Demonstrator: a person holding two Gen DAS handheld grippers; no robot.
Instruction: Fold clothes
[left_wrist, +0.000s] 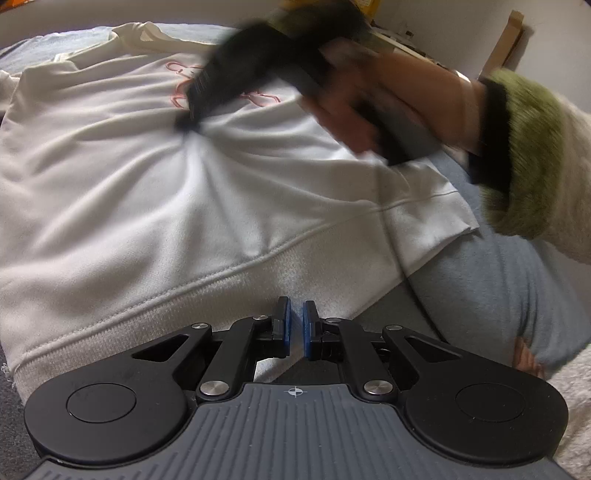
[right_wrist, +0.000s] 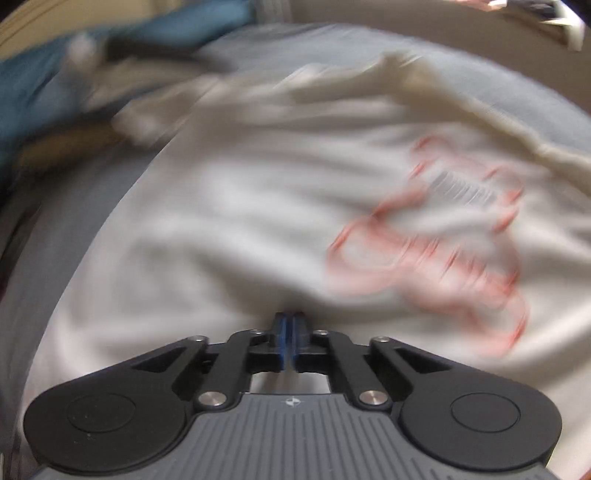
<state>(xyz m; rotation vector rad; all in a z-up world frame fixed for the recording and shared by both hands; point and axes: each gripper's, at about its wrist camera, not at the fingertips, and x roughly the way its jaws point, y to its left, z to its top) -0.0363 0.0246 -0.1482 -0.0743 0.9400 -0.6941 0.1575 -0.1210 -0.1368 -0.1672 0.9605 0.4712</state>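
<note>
While the white cotton sweatshirt with red print (left_wrist: 155, 177) lies spread, unfolded, across the grey bed (left_wrist: 480, 288), the right gripper (right_wrist: 290, 332) pinches its middle; left gripper (left_wrist: 294, 325) hovers slightly parted.

1. Soft, even indoor light; no glare, shadows faint in the shirt (left_wrist: 147, 177) folds.
2. Left view: foreground sharp; right tool (left_wrist: 188, 123) and hand (left_wrist: 388, 107) motion-smeared.
3. Right view: heavy blur throughout, red print (right_wrist: 443, 236) streaked.
4. Fisheye bending at edges.
</note>
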